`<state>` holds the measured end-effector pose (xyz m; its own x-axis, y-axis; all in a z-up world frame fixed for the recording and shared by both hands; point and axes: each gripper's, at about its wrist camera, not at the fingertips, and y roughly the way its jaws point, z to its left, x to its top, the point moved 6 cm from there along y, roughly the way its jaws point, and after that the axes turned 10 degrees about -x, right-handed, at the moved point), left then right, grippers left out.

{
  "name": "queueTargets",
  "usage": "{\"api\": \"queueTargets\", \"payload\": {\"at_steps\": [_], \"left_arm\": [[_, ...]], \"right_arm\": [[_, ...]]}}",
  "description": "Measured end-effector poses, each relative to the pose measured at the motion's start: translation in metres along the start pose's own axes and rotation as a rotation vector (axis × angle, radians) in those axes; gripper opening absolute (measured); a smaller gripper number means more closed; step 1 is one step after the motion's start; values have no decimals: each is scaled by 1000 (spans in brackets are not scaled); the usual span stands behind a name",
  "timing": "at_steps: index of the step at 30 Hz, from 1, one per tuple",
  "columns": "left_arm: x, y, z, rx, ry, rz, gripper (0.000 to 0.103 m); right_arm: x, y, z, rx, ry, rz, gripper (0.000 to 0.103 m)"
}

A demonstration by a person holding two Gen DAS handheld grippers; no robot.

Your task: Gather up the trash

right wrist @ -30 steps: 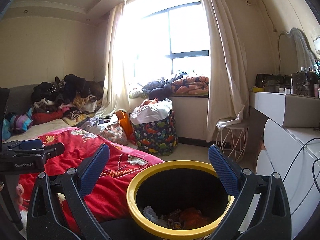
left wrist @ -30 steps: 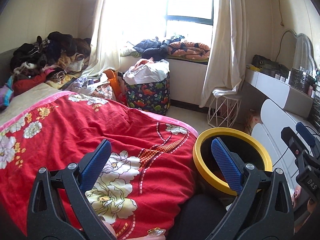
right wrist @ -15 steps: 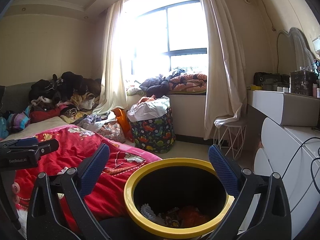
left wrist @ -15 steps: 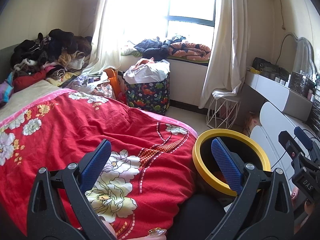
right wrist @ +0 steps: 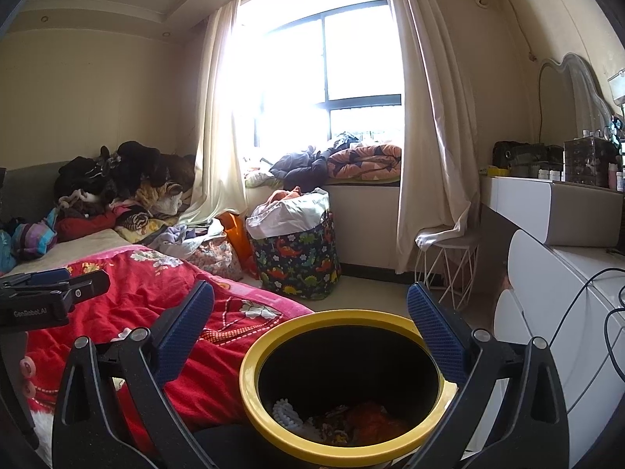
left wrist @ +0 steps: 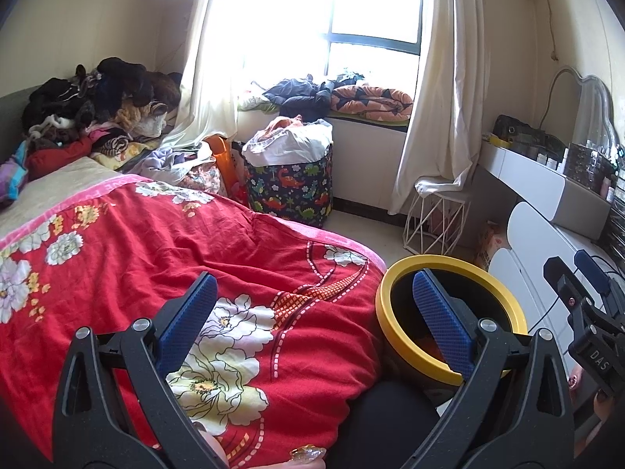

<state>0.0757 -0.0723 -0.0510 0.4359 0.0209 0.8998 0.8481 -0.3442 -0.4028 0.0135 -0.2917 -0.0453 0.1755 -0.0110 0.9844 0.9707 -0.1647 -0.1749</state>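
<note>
A black bin with a yellow rim (right wrist: 297, 320) stands beside the bed; it holds orange and white trash (right wrist: 363, 418) at its bottom. It also shows in the left wrist view (left wrist: 508, 297) at lower right. My right gripper (right wrist: 310, 312) is open and empty, hovering above the bin's mouth. My left gripper (left wrist: 312, 301) is open and empty over the red floral bedspread (left wrist: 117, 242), its right finger in front of the bin. The left gripper shows at the left edge of the right wrist view (right wrist: 50, 293); the right gripper shows at the right edge of the left wrist view (left wrist: 586, 297).
A dinosaur-print hamper (left wrist: 291, 191) full of laundry stands by the window. Clothes are piled at the bed's far end (left wrist: 97, 105). A white wire stool (left wrist: 433, 219) and a white dresser (left wrist: 547, 195) with cables line the right wall.
Both views have shifted slightly; the bin sits a little lower and more to the left in the right wrist view. Both grippers stay open and empty.
</note>
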Motion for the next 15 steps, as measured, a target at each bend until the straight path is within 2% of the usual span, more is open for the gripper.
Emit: {"api": "queueTargets", "payload": {"at_steps": [15], "left_arm": [[0, -1, 1, 3, -4, -1, 92]], "right_arm": [[2, -1, -1, -3, 0, -2, 97]]}}
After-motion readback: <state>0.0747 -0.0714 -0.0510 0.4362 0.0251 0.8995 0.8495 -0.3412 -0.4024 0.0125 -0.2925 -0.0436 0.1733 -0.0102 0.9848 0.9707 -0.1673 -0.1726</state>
